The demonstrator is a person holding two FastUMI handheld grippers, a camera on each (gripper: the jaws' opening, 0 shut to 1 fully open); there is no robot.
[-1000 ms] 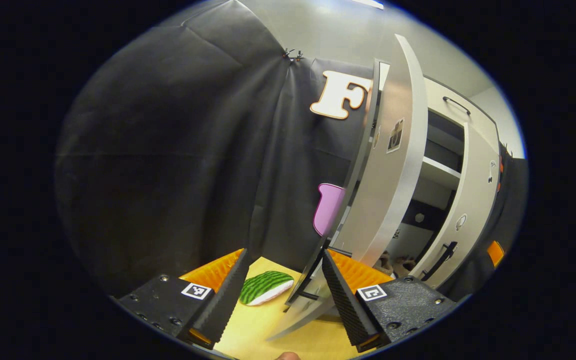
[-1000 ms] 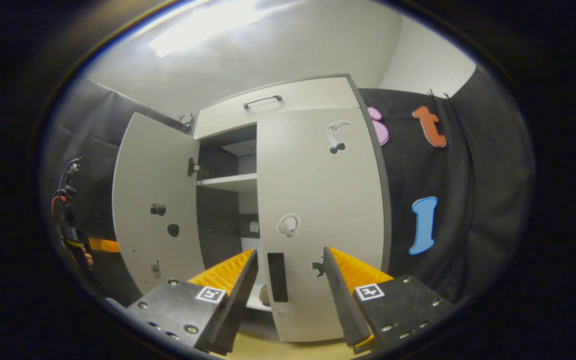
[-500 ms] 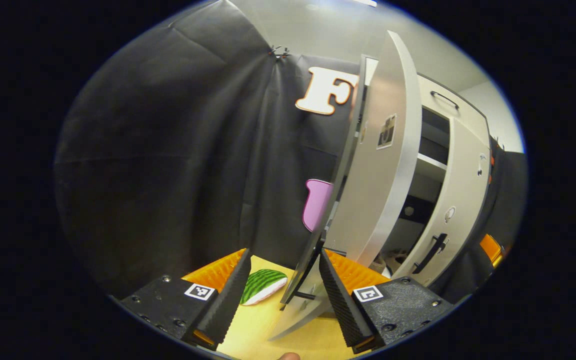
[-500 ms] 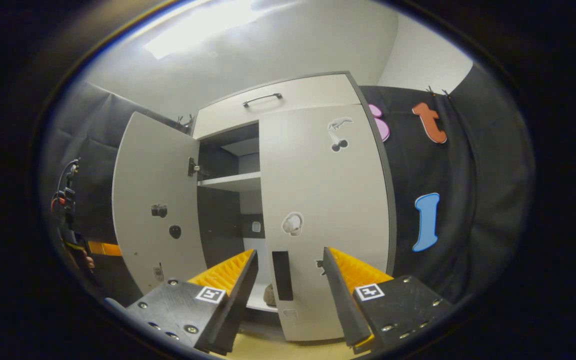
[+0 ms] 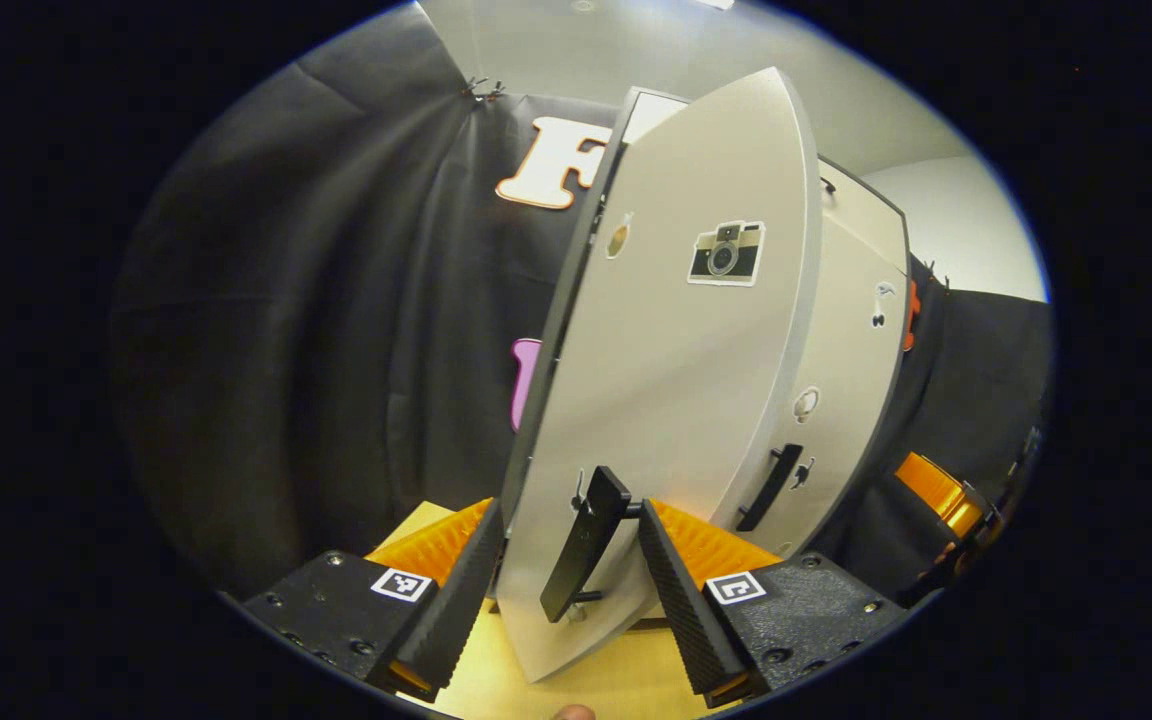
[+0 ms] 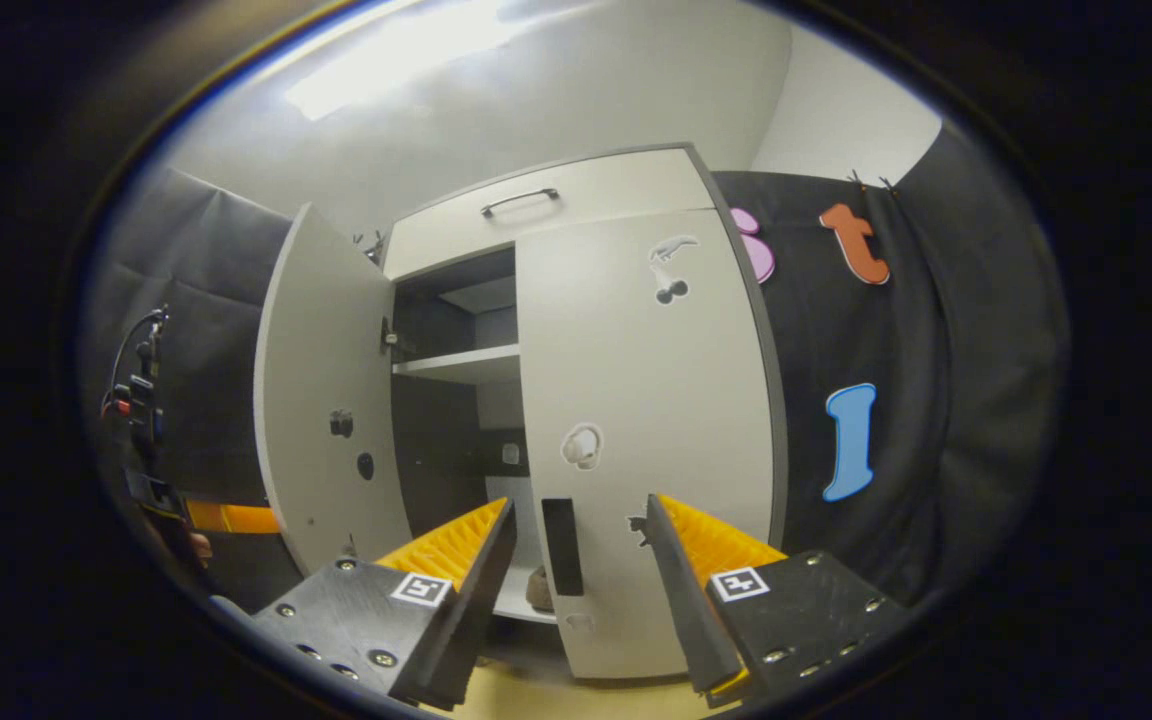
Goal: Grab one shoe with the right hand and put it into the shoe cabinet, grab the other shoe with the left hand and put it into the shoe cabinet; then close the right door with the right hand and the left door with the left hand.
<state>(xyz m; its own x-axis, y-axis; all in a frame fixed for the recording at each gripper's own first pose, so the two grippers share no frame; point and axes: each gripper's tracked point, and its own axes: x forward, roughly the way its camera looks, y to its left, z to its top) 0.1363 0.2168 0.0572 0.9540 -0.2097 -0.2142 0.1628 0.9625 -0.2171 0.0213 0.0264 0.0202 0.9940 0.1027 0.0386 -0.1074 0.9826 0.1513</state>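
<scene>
A booth hung with black cloth (image 5: 336,330) is seen under a pale ceiling, with a yellow wooden floor (image 5: 626,680) at the bottom of both views. In the left gripper view, the left gripper (image 5: 566,585) is held wide open low at the front; the lower edge of the left door (image 5: 676,380) and its black bar handle (image 5: 586,545) stand between the two fingers, though contact between either finger and the door cannot be made out. A camera sticker (image 5: 726,252) is carried on the upper part of this door. Just beyond its far edge, the right door (image 5: 851,350) is seen shut against the shoe cabinet (image 5: 651,100), with its own black handle (image 5: 769,487) near the lower edge. In the right gripper view, the right gripper (image 6: 576,590) is held open with nothing between its fingers, a little way in front of the closed right door (image 6: 646,420). The left door (image 6: 321,400) is shown partly open at the cabinet's left side, and a shelf (image 6: 456,362) is exposed in the gap. On the cabinet's bottom board, just beside the right door's inner edge, part of a shoe (image 6: 537,590) is visible; the second shoe cannot be made out. A top panel with a metal handle (image 6: 519,201) runs across the cabinet above both doors.
</scene>
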